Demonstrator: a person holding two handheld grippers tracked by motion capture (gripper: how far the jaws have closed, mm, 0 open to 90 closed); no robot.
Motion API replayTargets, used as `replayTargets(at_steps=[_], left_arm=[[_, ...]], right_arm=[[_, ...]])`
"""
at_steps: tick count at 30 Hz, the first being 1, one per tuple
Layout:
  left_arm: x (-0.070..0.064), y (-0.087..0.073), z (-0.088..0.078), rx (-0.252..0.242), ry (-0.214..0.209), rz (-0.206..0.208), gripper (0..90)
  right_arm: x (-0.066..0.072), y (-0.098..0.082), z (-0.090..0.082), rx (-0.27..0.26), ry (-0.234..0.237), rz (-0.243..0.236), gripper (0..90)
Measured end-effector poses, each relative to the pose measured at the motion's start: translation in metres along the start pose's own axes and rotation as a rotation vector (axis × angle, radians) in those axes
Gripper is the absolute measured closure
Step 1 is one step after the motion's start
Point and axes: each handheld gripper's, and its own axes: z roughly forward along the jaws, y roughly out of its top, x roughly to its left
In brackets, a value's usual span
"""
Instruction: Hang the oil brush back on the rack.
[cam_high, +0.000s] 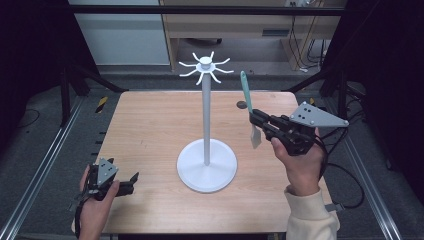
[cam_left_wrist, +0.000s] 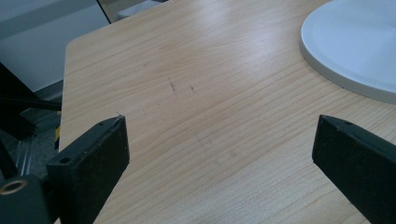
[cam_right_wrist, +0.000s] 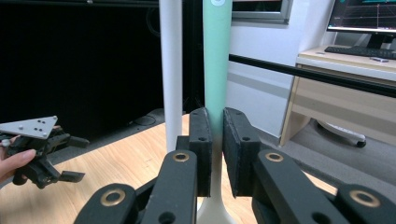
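Observation:
A white stand (cam_high: 206, 120) with a round base (cam_high: 207, 166) and a crown of hooks (cam_high: 205, 67) rises from the middle of the wooden table (cam_high: 150, 130). To its right, my right gripper (cam_high: 257, 120) is shut on a spatula (cam_high: 247, 95) with a green handle and a pale blade (cam_high: 255, 137), held upright above the table. In the right gripper view the green handle (cam_right_wrist: 217, 60) runs up between the pads (cam_right_wrist: 201, 149), beside the stand's pole (cam_right_wrist: 171, 70). My left gripper (cam_high: 131, 182) rests at the table's near left corner, open, with nothing between its jaws (cam_left_wrist: 219, 154).
A dark round mark (cam_high: 242, 105) lies on the table behind the spatula. Metal rails run along both sides of the table. A desk (cam_right_wrist: 345, 88) with a keyboard and monitor stands beyond the far edge. The stand's base (cam_left_wrist: 355, 46) lies close to the left gripper.

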Motion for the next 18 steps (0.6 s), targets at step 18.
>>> replayTargets(at_steps=[18], left_arm=[[-0.0007, 0.0000, 0.0006, 0.005, -0.002, 0.002, 3.5]], right_arm=[[-0.0044, 0.0037, 0.0092, -0.011, 0.026, 0.012, 82.3]])
